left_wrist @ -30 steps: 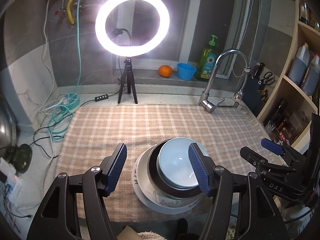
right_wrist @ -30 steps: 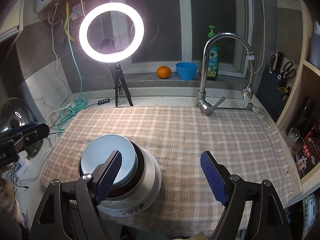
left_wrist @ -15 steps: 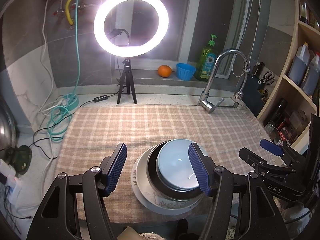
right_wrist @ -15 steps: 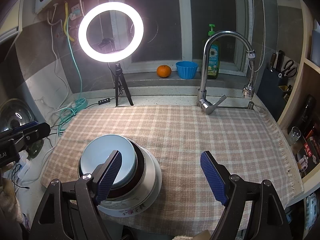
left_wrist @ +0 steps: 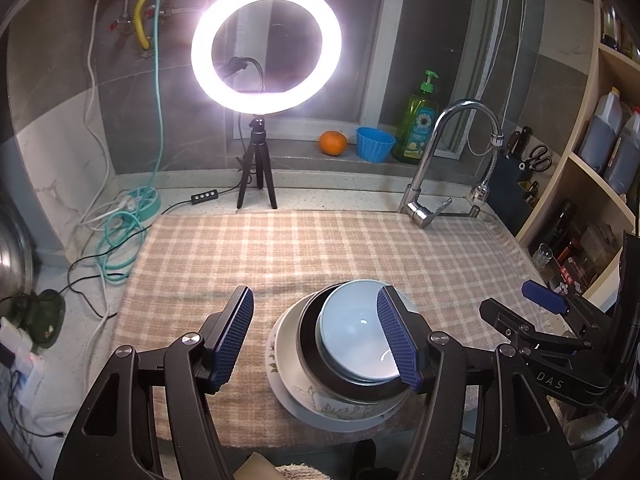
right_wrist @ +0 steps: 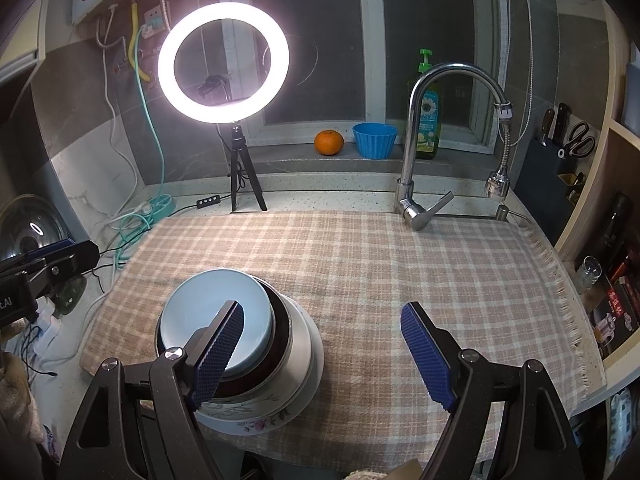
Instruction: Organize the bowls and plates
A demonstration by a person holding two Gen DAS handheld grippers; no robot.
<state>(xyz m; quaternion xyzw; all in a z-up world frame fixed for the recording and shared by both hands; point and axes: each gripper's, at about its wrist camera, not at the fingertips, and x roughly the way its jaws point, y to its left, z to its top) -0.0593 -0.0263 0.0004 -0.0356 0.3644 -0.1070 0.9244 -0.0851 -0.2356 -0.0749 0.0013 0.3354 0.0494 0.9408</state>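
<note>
Your left tongs and right tongs are wide open, holding nothing. The bowls sit between them, near the cloth edge.

Little is legible. In the left wrist view the right claw carries pale letters on its black body — "DAS". In the right wrist view the left claw's black body shows white letters cut by the picture's edge — ".AI" is what reads. The green dish soap bottle has a label with a daisy, its print too small to read.
</note>
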